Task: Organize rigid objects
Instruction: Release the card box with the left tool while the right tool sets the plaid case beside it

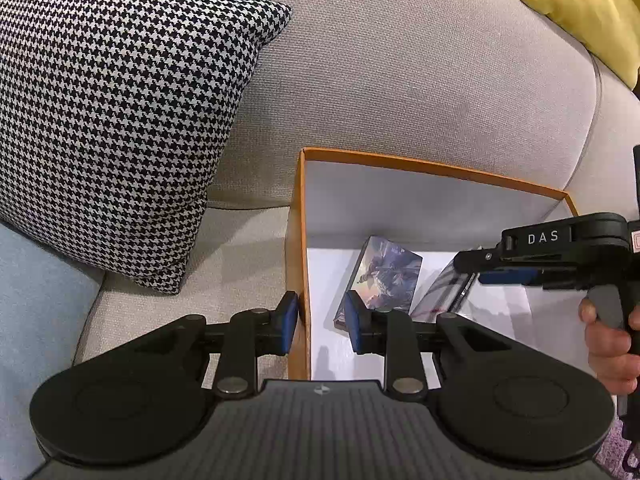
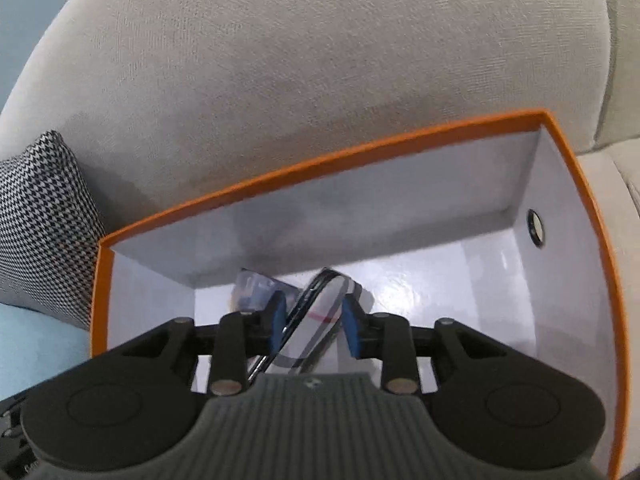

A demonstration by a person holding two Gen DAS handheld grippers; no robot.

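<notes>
An orange box (image 1: 432, 168) with a white inside stands on a beige sofa seat against the backrest. Flat on its floor lies a case with fantasy artwork (image 1: 386, 276), seen partly in the right wrist view (image 2: 250, 286). A clear case with a dark rim (image 2: 316, 320) leans tilted beside it (image 1: 440, 292). My right gripper (image 2: 314, 326) is inside the box, open, with this clear case loose between its jaws. From the left wrist view it (image 1: 468, 270) reaches in from the right. My left gripper (image 1: 322, 322) straddles the box's left wall, open, one pad outside and one inside.
A black-and-white houndstooth pillow (image 1: 112, 120) leans on the backrest left of the box. A yellow cushion (image 1: 580, 8) is at the far right. Light blue fabric (image 1: 32, 320) covers the seat at the left. A person's hand (image 1: 608, 344) holds the right gripper's handle. A round hole (image 2: 535, 227) pierces the box's right wall.
</notes>
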